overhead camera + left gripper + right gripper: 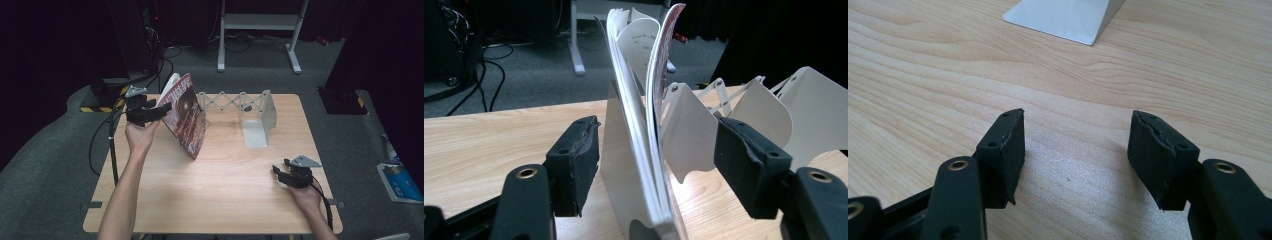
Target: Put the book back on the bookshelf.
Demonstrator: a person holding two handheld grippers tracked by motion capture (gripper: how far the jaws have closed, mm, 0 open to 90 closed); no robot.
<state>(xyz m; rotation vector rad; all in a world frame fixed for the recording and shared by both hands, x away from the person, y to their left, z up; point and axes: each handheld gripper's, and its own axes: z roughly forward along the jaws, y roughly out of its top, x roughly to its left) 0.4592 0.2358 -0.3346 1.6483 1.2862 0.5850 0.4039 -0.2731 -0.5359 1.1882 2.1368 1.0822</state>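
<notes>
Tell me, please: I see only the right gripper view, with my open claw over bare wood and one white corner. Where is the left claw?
Observer: The left claw is at the far left of the table, beside a red magazine.
Operator: Does it hold the magazine?
Observer: No. In the left gripper view the magazine is between the pads, with a gap on each side.
Operator: And the white corner?
Observer: It is the foot of a white folding rack. The magazine stands on edge at the rack's left end.
</notes>
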